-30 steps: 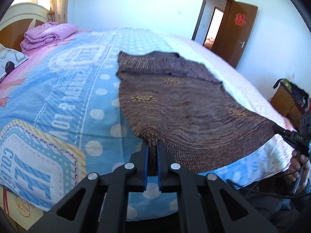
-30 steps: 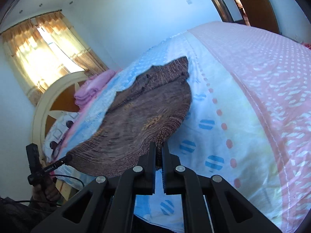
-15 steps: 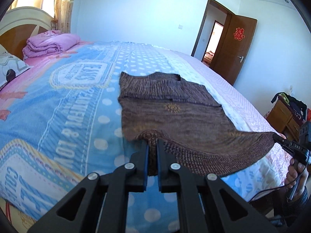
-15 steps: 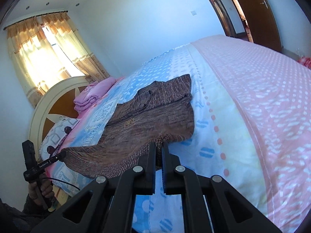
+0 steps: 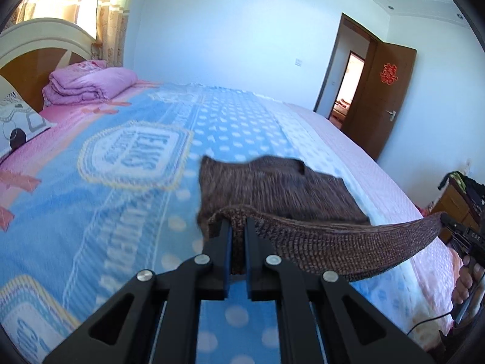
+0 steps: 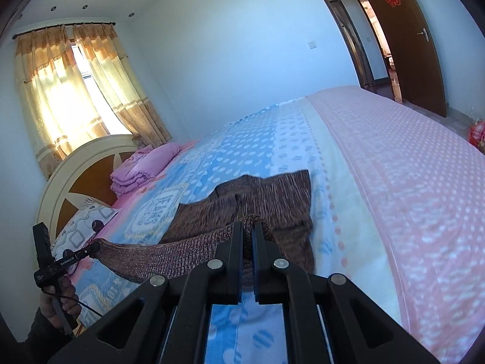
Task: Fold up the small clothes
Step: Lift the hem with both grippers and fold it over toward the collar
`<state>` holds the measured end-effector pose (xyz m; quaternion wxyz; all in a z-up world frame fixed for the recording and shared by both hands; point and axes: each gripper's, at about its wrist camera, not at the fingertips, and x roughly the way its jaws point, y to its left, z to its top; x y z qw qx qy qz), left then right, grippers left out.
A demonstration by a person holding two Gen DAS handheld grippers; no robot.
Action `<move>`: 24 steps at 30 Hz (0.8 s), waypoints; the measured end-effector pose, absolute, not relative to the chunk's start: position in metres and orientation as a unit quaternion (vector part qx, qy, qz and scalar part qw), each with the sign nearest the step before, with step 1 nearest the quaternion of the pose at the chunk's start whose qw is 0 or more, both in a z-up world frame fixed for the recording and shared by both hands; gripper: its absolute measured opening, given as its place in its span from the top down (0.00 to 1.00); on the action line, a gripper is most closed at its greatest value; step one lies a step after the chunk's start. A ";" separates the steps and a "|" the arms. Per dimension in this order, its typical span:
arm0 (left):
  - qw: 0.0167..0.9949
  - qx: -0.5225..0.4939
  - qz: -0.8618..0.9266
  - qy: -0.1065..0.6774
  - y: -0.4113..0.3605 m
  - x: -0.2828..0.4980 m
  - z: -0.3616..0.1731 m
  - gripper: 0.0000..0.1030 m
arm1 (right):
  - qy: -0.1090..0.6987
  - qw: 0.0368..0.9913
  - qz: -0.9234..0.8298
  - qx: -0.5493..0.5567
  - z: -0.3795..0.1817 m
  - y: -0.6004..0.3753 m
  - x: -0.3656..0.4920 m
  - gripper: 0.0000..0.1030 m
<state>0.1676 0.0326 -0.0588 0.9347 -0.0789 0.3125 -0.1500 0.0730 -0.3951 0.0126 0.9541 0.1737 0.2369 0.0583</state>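
Note:
A small brown knitted sweater [image 5: 272, 188] lies on the bed, its far part flat on the blue sheet. Its ribbed hem [image 5: 333, 239] is lifted and stretched taut between both grippers, curling over the rest. My left gripper [image 5: 238, 227] is shut on the hem's left corner. In the right wrist view my right gripper [image 6: 248, 229] is shut on the hem's right corner, above the sweater [image 6: 272, 200]. From the left wrist camera the right gripper [image 5: 451, 226] appears at the far right, held by a hand. The left gripper [image 6: 91, 247] shows at the left of the right wrist view.
The bed [image 5: 121, 212] has a blue dotted sheet with a pink strip [image 6: 409, 182] on its right side. A folded pink quilt [image 5: 88, 86] and a pillow [image 5: 18, 121] lie by the headboard. A brown door [image 5: 385, 97] stands open; a wooden nightstand [image 5: 454, 209] is at right.
Both grippers have risen and moved forward over the bed, carrying the hem up and over toward the sweater's far end. The sweater now looks shorter, doubled over itself.

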 end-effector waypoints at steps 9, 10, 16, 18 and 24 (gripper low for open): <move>0.936 -0.067 -0.134 0.317 0.022 0.236 -0.047 0.93 | 0.233 0.960 0.054 0.146 0.040 -0.399 0.143 0.96; 0.937 -0.064 -0.133 0.318 0.021 0.240 -0.046 0.93 | 0.235 0.960 0.052 0.144 0.040 -0.400 0.152 0.96; 0.934 -0.047 -0.121 0.334 0.006 0.293 -0.059 0.93 | 0.264 0.953 0.033 0.143 0.023 -0.410 0.210 0.96; 0.932 -0.040 -0.114 0.342 0.000 0.309 -0.067 0.93 | 0.280 0.949 0.026 0.143 0.010 -0.413 0.232 0.96; 0.919 -0.003 -0.088 0.384 -0.023 0.369 -0.117 0.93 | 0.343 0.929 -0.003 0.136 -0.042 -0.422 0.299 0.96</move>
